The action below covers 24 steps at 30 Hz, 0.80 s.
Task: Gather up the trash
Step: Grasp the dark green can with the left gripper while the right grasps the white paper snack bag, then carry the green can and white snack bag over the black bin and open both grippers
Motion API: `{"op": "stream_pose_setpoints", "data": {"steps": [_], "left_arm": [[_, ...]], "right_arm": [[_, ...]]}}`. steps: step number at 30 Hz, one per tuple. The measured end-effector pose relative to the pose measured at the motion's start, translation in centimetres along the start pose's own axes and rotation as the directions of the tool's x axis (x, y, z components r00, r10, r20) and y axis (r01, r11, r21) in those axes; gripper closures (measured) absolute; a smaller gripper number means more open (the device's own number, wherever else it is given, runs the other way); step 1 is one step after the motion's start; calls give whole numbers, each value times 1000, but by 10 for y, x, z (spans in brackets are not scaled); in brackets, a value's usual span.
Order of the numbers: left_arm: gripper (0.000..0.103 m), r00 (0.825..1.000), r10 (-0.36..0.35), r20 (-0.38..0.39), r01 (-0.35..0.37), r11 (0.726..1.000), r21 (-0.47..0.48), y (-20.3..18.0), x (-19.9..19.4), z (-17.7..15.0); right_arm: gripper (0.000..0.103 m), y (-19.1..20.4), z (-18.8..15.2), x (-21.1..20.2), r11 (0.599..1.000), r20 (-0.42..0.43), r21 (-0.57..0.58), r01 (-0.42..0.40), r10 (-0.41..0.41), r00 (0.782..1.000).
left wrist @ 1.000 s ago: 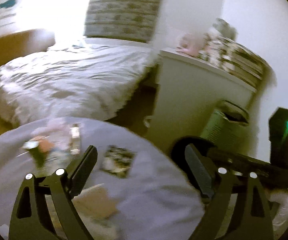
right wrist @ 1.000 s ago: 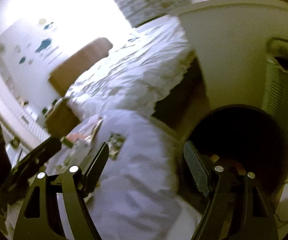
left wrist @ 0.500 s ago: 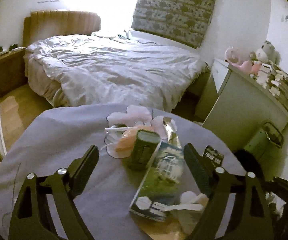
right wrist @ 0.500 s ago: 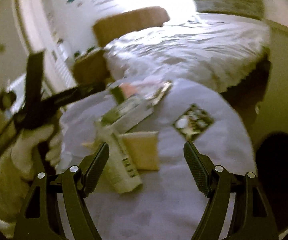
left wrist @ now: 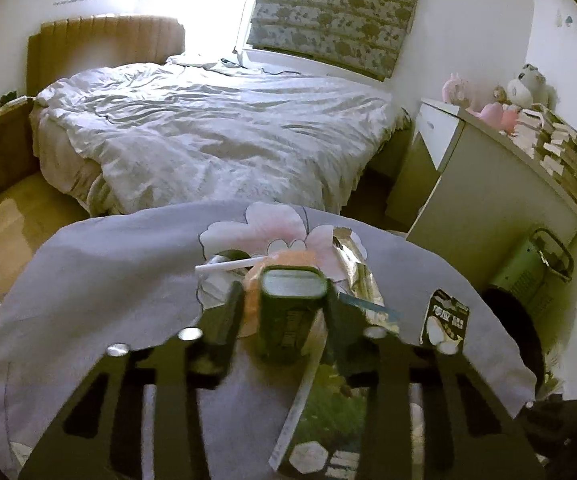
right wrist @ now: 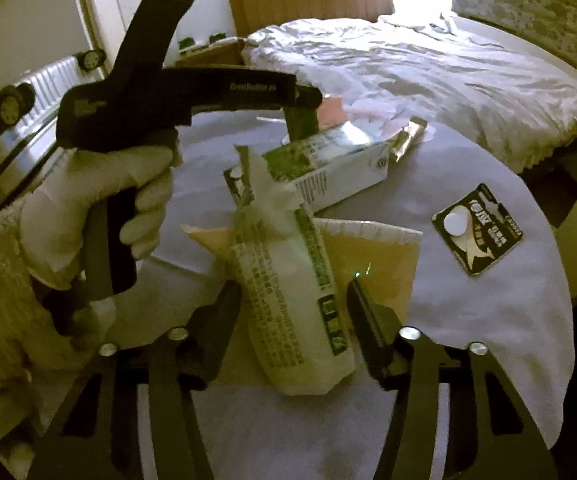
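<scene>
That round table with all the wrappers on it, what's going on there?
A person is clearing trash off the table with two hand-held grippers. The left gripper has its jaws around an upright green carton; they have just been closing. The right gripper straddles a white paper packet, its jaws closing too. A dark snack wrapper lies untouched to one side.

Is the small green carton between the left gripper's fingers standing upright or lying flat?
Upright. The green carton stands on end on the table, its end face turned up.
</scene>
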State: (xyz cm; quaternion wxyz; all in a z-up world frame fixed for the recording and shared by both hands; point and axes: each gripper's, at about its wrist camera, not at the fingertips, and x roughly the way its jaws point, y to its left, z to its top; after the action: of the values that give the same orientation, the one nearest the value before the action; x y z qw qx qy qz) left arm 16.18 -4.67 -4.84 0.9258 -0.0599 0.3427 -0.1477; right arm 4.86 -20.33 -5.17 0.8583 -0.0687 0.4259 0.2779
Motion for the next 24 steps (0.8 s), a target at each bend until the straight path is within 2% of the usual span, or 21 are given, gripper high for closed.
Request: {"op": "stream_pose_setpoints", "data": {"steps": [5,9,16,20,24], "left_arm": [[73,1000,-2,7,2,1000,-14,4,-5,-1],[73,999,1,39,0,999,-42,4,-21,-1],[73,995,-12,99,15,999,-28,-10,-60,7],[73,993,-40,113,40,999,10,-32,-75,13],[73,988,-100,116,92,993,77,-73,-82,17]], "right_arm": [[60,-7,4,-5,999,24,39,-35,34,999],[62,-17,8,-12,995,50,78,-67,64,997],[63,-38,14,-52,976,178,162,-146,117,977],[63,-58,12,-84,965,268,214,-149,89,959],[63,-85,6,-120,955,352,271,-116,14,936]]}}
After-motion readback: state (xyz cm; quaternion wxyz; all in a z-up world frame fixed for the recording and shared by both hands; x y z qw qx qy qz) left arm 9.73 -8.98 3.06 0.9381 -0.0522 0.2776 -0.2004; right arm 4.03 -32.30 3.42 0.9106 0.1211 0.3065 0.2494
